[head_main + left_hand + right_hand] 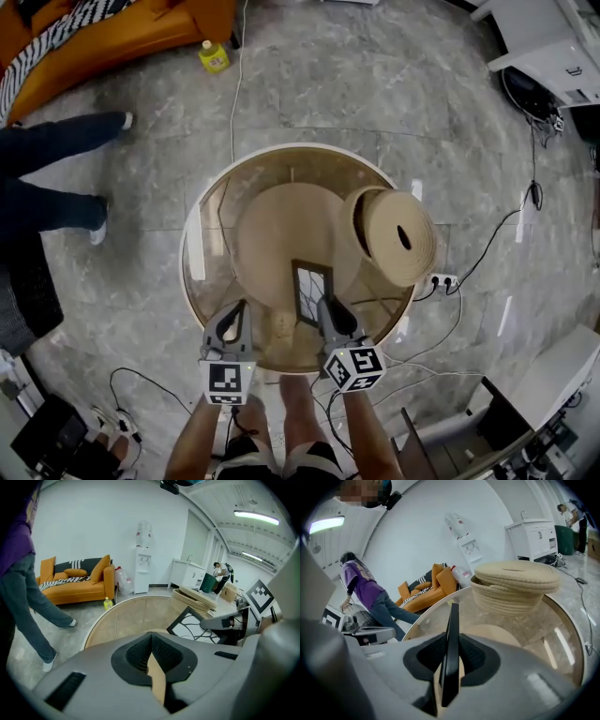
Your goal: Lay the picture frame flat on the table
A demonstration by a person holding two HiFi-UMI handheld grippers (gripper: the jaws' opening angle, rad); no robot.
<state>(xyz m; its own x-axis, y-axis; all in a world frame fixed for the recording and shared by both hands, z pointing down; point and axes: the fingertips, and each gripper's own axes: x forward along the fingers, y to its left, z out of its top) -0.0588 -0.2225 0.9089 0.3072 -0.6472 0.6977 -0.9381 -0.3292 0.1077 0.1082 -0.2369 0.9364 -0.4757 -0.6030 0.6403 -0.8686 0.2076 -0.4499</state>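
Note:
The black picture frame (311, 292) stands upright on its edge near the front of the round glass table (201, 234). Its line-patterned face (197, 623) shows in the left gripper view. My right gripper (324, 306) holds the frame's near edge; in the right gripper view that thin black edge (453, 620) runs straight up between the pads of the right gripper (451, 654). My left gripper (240, 311) hovers over the table's front left, a hand's width left of the frame. Nothing sits between the closed jaws of the left gripper (151, 638).
A woven basket with a lid (394, 234) sits just behind and right of the frame, on a round tan mat (277, 230). A person's legs (52, 169) stand at the left, by an orange sofa (122, 28). Cables and a power strip (441, 279) lie on the floor.

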